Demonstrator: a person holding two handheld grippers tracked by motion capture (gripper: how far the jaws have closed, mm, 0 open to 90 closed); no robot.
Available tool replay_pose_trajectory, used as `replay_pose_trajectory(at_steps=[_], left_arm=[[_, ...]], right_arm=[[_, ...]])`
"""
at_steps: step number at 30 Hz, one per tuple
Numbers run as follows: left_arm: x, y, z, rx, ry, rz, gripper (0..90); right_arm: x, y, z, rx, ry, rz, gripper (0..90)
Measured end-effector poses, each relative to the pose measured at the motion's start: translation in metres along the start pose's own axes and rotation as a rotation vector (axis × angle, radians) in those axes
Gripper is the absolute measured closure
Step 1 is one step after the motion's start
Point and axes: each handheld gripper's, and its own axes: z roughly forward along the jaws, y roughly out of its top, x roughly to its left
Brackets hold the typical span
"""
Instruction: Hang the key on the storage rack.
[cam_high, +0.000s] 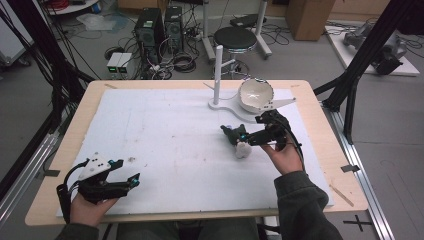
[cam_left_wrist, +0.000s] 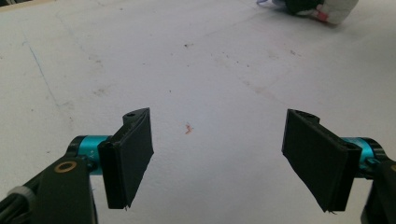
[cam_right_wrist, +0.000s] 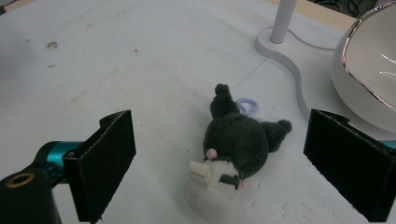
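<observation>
1. High view: my white surface (cam_high: 165, 145) carries a bowl (cam_high: 255, 95) at its far right.
2. My left tool (cam_high: 131, 181) rests near-left, jaws spread.
3. My right tool (cam_right_wrist: 219, 158), jaws spread wide, straddles the plush toy (cam_right_wrist: 236, 144) lying between them, untouched.

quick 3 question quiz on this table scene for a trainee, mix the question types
1. True or false: the right hand-held gripper is shut on the plush toy.
2. What lies between the left hand-held gripper jaws? A) toy B) bare white board C) bowl
3. Fill in: the white bowl sits beside the ___ stand.

Key: 1 false, its jaws stand open either side of the toy. 2 B. 3 white.
</observation>
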Motion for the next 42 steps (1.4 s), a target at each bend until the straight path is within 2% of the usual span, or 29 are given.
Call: replay_pose_trajectory(at_steps=[11, 17, 20, 25, 28, 36, 42], left_arm=[[0.001, 0.000, 0.000, -0.002, -0.001, -0.004, 24.8], [0.000, 0.000, 0.001, -0.001, -0.003, -0.001, 24.8], [0.000, 0.000, 0.001, -0.001, -0.002, -0.001, 24.8], [0.000, 0.000, 0.001, -0.004, -0.003, -0.003, 24.8], [0.000, 0.000, 0.001, -0.001, -0.003, -0.002, 24.8], [0.001, 0.000, 0.001, -0.002, -0.003, -0.006, 24.8], [0.001, 0.000, 0.001, 0.000, -0.003, -0.005, 24.8]], right_arm=[[-0.007, 0.003, 0.023, 0.061, 0.019, 0.051, 8.1], [-0.011, 0.002, 0.032, 0.100, -0.005, 0.072, 8.3], [-0.013, 0.001, 0.035, 0.110, -0.004, 0.074, 14.6], [-0.014, -0.002, 0.041, 0.123, -0.008, 0.100, 15.7], [-0.013, -0.004, 0.049, 0.167, -0.021, 0.097, 16.7], [-0.013, -0.005, 0.059, 0.212, -0.049, 0.094, 20.4], [-0.014, -0.007, 0.065, 0.261, -0.072, 0.117, 20.8]])
